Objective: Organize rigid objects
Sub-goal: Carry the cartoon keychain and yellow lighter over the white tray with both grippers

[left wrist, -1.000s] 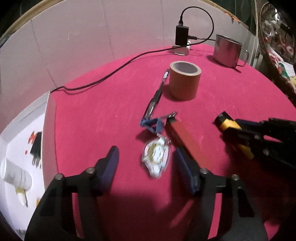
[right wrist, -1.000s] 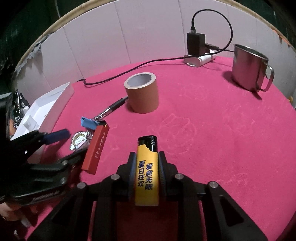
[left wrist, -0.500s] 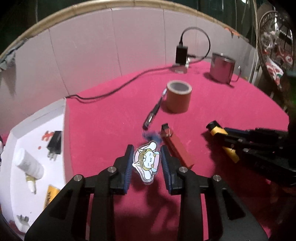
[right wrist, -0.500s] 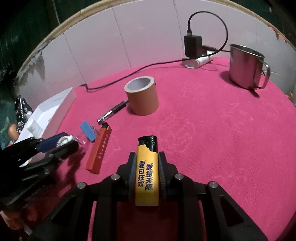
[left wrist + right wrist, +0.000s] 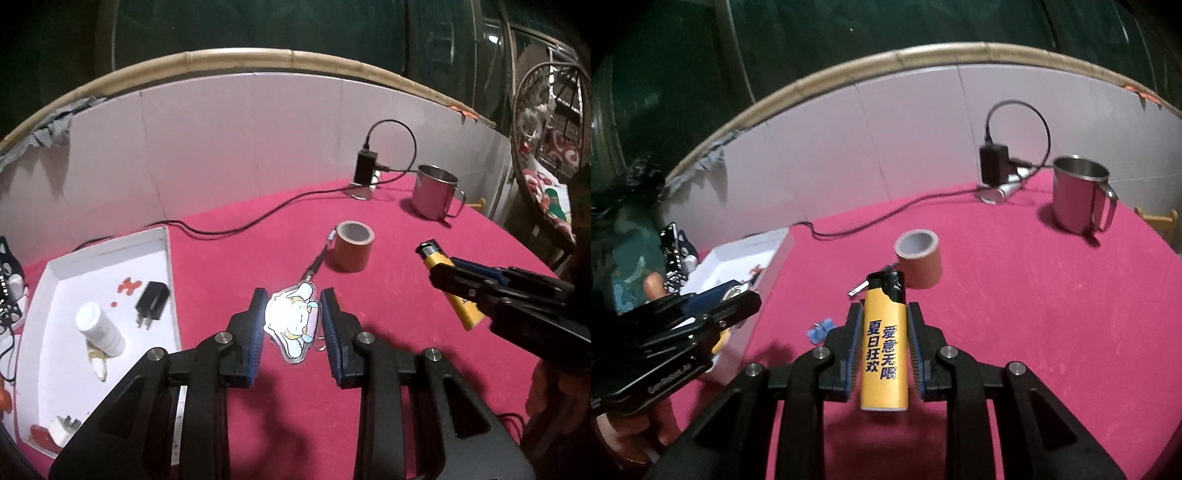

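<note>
My left gripper (image 5: 293, 299) is shut on a flat cartoon keychain charm (image 5: 291, 325), held above the pink tablecloth (image 5: 236, 266). My right gripper (image 5: 884, 308) is shut on a yellow lighter (image 5: 884, 350) with a black cap and blue print, also held off the cloth. In the left wrist view the right gripper (image 5: 439, 271) and the lighter (image 5: 458, 299) hang at the right. In the right wrist view the left gripper (image 5: 746, 297) hangs at the left, over the edge of the white tray (image 5: 746, 254). A small blue clip (image 5: 820, 329) lies on the cloth between them.
The white tray (image 5: 168, 258) at the left holds a black plug (image 5: 152, 301), a white bottle (image 5: 99, 328) and small bits. A brown tape roll (image 5: 352, 251), a pen (image 5: 317, 260), a steel mug (image 5: 434, 197) and a charger with cable (image 5: 365, 168) stand farther back. White panels wall the table.
My left gripper closed on the charm and lifted it off the cloth. Both grippers rose and pulled back. The lighter stayed gripped in the right one.
</note>
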`<state>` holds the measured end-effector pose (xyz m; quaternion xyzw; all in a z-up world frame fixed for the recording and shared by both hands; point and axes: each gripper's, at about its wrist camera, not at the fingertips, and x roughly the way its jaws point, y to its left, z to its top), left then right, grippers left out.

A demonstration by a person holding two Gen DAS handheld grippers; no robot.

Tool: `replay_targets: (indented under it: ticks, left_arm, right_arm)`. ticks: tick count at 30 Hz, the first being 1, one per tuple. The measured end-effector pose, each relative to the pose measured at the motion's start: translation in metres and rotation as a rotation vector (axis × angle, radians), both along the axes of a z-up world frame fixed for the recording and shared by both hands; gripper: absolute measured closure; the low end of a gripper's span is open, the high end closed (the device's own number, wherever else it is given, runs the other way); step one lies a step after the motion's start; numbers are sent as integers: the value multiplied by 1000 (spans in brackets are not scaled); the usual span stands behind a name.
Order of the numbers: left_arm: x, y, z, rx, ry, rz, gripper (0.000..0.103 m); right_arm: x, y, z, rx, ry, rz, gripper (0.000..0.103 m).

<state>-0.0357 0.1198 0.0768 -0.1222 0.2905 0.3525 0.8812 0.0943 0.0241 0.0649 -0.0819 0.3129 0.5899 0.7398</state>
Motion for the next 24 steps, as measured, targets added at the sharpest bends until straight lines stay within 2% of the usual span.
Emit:
replay_targets:
  ticks: [10,24]
  left_arm:
    - [-22,15,0,-47,1,94,75]
    - [-43,20,10,-41,-50,117,75]
  right_arm:
    - [-11,-1,13,28,-4,20,81]
    - [-25,4,22,38,-32,53,81]
